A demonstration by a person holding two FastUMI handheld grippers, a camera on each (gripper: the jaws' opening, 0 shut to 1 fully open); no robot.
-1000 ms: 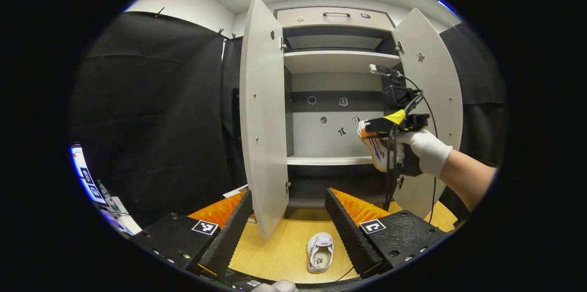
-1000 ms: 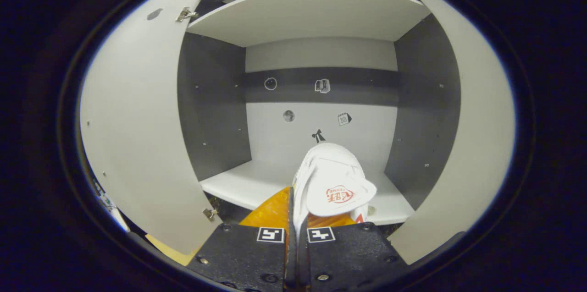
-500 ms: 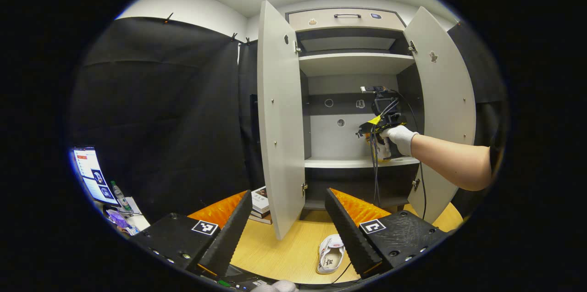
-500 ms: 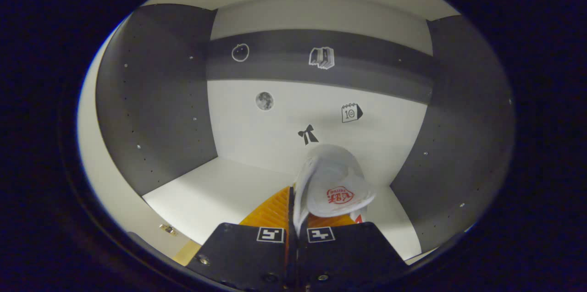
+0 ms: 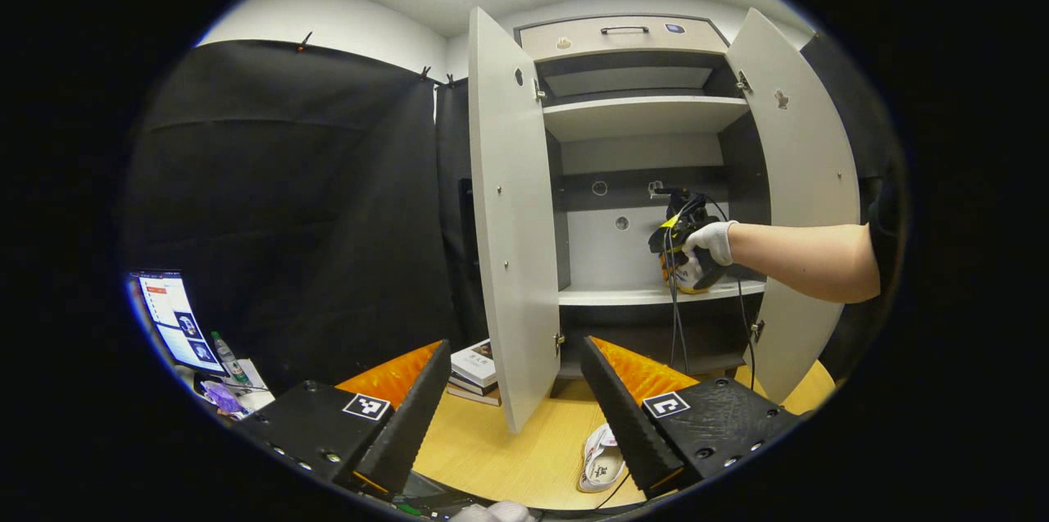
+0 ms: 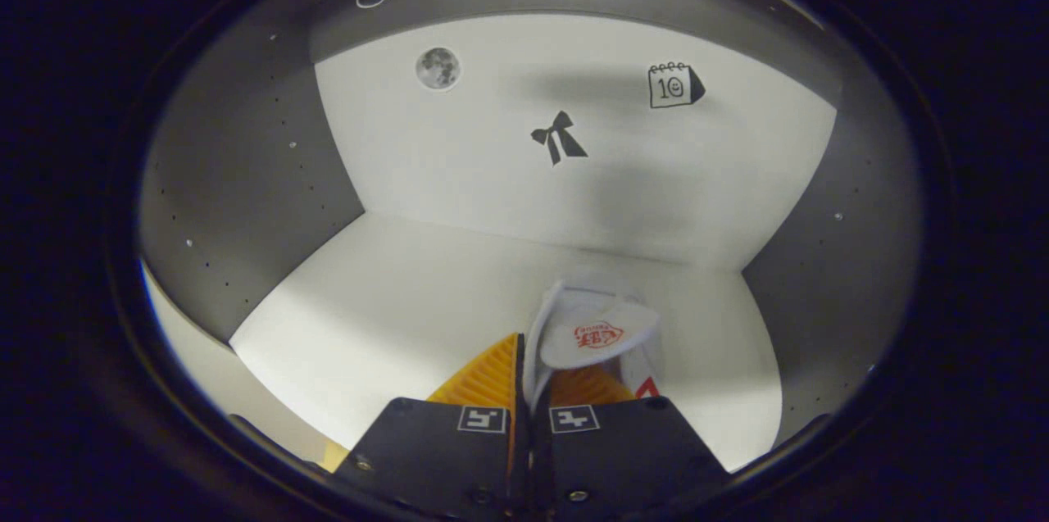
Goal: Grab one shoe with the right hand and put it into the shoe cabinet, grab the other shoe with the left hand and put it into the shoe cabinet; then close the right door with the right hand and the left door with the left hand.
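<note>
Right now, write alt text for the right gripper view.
The right gripper, shut on a white shoe, holds it low over the pale shelf inside the shoe cabinet. Small stickers dot the back wall.

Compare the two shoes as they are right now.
The held shoe is clamped in the right gripper inside the cabinet, above its shelf. The other shoe lies free on the wooden floor before the cabinet, by the open left gripper. Both are white.
</note>
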